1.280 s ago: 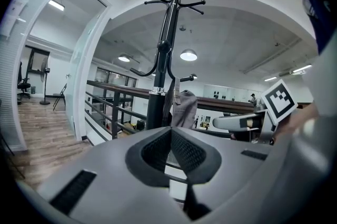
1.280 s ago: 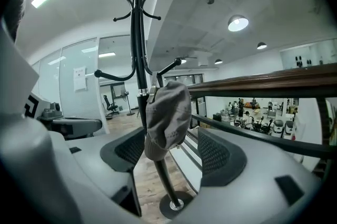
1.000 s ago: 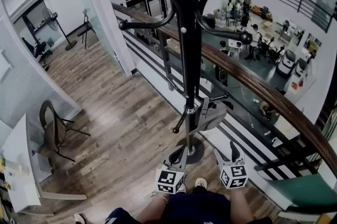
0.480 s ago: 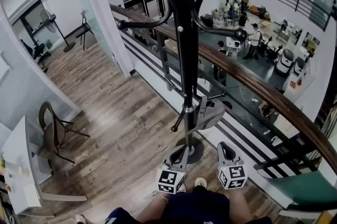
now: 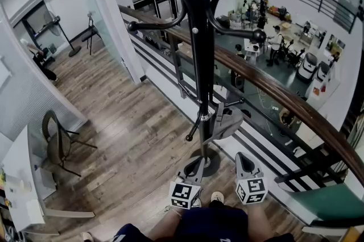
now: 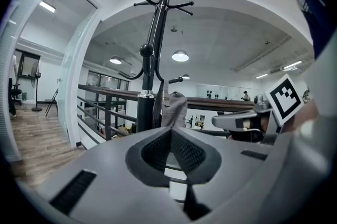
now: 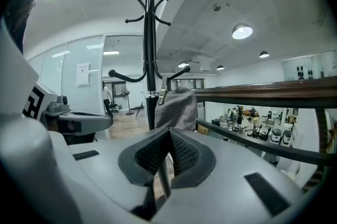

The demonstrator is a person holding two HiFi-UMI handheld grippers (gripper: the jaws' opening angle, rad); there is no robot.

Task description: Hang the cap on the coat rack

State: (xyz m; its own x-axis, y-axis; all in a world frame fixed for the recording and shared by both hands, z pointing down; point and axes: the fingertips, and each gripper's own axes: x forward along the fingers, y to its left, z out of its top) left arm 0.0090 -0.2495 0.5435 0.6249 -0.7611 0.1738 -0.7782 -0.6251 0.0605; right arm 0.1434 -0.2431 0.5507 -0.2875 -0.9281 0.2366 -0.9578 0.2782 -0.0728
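A grey cap hangs from a low hook of the black coat rack, beside the pole. It also shows in the left gripper view as cap and in the right gripper view as cap, straight ahead of the jaws. My left gripper is low by the rack's round base, shut and empty. My right gripper hangs to the right of the base, also shut with nothing between its jaws. Both are well short of the cap. From their own cameras, left gripper and right gripper show jaws pressed together.
A brown wooden handrail on a glass balustrade runs right behind the rack, with a lower floor and people beyond. A chair and white desk stand at the left. Wooden floor lies open to the left of the rack.
The right gripper's jaws have gone from spread wide to closed, with nothing in them. Both grippers stay low near the rack's base. The cap keeps hanging on its hook.
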